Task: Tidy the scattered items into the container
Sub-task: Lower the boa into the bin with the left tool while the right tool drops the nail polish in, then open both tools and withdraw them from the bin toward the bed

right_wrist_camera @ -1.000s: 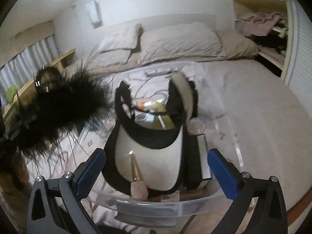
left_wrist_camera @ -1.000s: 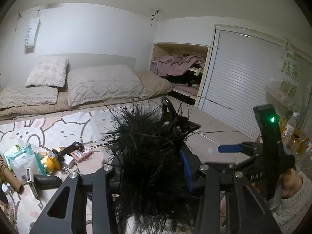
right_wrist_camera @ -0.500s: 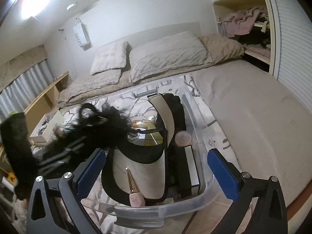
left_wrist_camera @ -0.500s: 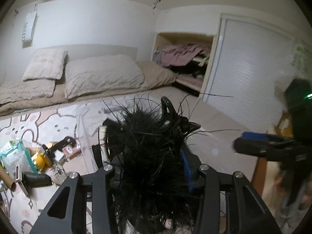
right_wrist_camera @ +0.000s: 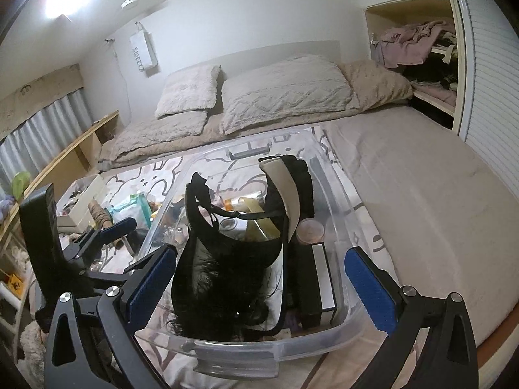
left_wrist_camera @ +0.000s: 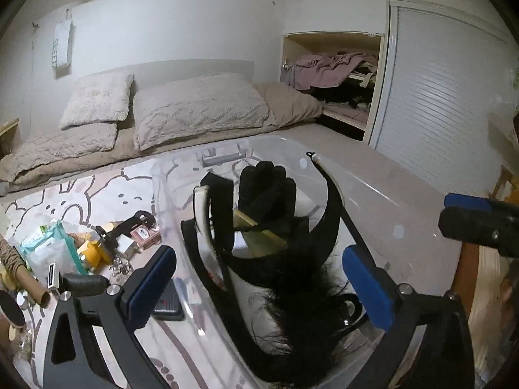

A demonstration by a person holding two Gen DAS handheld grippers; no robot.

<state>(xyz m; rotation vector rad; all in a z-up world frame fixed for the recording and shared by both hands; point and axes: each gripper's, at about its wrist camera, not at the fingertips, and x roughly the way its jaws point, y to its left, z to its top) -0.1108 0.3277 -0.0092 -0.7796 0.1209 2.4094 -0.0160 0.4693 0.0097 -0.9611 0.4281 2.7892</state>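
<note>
A clear plastic container [right_wrist_camera: 337, 188] sits on the bed and also shows in the left wrist view [left_wrist_camera: 163, 194]. A black feathery piece [left_wrist_camera: 308, 324] lies inside it on a black and white visor [right_wrist_camera: 285, 188], also seen in the right wrist view [right_wrist_camera: 220, 291]. My left gripper [left_wrist_camera: 259, 282] is open and empty above the feathery piece. My right gripper [right_wrist_camera: 259, 282] is open and empty over the container's near rim. A black glove [left_wrist_camera: 266, 191] and a gold box [right_wrist_camera: 259, 223] are in the container.
Scattered items lie on the patterned sheet left of the container: a wipes pack [left_wrist_camera: 48, 253], a yellow bottle [left_wrist_camera: 92, 253], a pink box [left_wrist_camera: 144, 233], a cardboard tube [left_wrist_camera: 29, 287], a black flat device [left_wrist_camera: 167, 301]. Pillows [right_wrist_camera: 285, 94] lie behind. A white tray [right_wrist_camera: 79, 201] sits far left.
My left gripper opened and let go of the black feathery piece, which now lies in the container. The right gripper stayed open and shifted slightly.
</note>
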